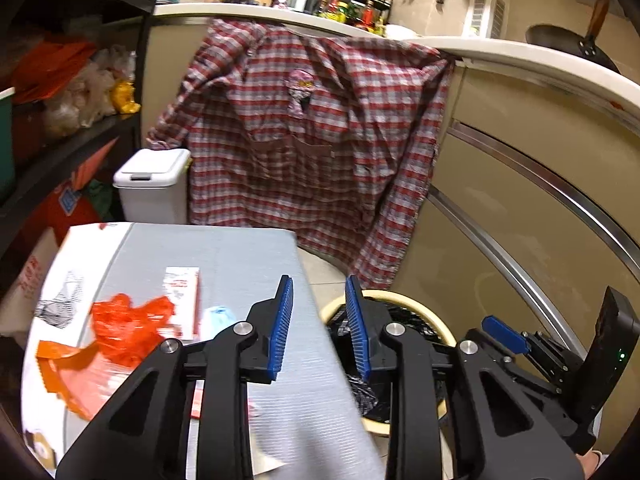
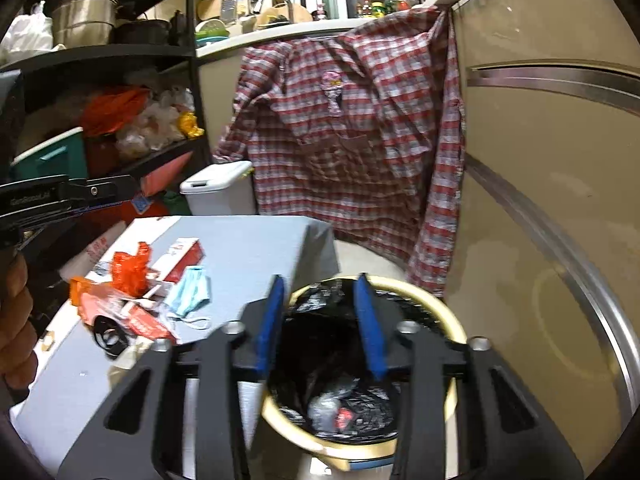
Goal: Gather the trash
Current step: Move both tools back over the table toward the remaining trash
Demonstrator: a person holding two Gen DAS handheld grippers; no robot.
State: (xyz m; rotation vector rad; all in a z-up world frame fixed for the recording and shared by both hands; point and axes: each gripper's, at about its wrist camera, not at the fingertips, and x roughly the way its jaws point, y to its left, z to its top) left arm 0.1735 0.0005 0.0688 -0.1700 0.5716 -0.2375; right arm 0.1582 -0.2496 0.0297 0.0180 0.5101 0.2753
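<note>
A cream bin (image 2: 448, 320) lined with a black bag stands on the floor beside a grey table (image 2: 248, 248); crumpled trash (image 2: 340, 408) lies inside it. My right gripper (image 2: 322, 320) is open and empty above the bin's mouth. My left gripper (image 1: 318, 328) is open and empty over the table's right edge, with the bin (image 1: 428, 312) to its right. On the table lie an orange plastic bag (image 1: 128, 328), a red and white carton (image 2: 180, 260), a blue face mask (image 2: 192, 292) and red wrappers (image 2: 140, 320).
A plaid shirt (image 1: 312, 136) hangs from the white counter edge ahead. A white lidded bin (image 1: 152, 184) stands behind the table. Dark shelves (image 2: 120, 52) with bags and pots fill the left. Beige cabinet doors (image 2: 540, 200) close the right.
</note>
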